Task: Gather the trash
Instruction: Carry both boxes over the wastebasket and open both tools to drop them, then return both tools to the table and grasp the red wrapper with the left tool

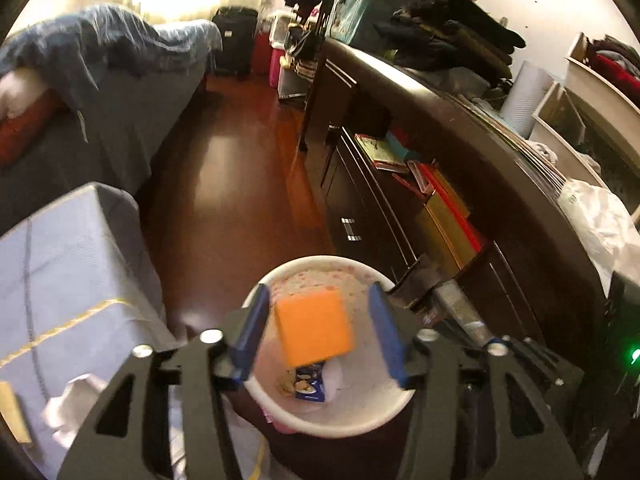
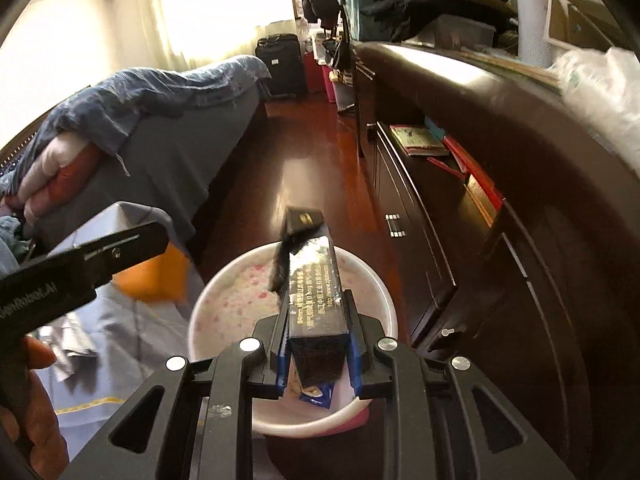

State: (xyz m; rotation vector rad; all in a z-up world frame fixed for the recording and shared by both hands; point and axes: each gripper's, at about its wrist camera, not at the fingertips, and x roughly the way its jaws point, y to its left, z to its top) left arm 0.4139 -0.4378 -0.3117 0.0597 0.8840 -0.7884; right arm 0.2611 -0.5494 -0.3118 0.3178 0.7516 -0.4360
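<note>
A white trash bin (image 1: pixel 332 420) with a pink-speckled liner stands on the floor below both grippers; it also shows in the right wrist view (image 2: pixel 224 292). My left gripper (image 1: pixel 320 328) is open above it. An orange box (image 1: pixel 314 330) hangs blurred between the fingers without touching them, over the bin. A blue snack wrapper (image 1: pixel 308 386) lies inside the bin. My right gripper (image 2: pixel 316 336) is shut on a long black box (image 2: pixel 316 280) with gold print, held over the bin. The left gripper's arm (image 2: pixel 80 268) shows at the left of the right wrist view.
A dark wooden dresser (image 1: pixel 460 184) with open shelves of books runs along the right. A bed (image 1: pixel 120 112) with a blue blanket is at the left. A grey-covered surface (image 1: pixel 68 280) with crumpled paper (image 1: pixel 72 400) sits close left. Reddish wood floor (image 1: pixel 232 184) runs between.
</note>
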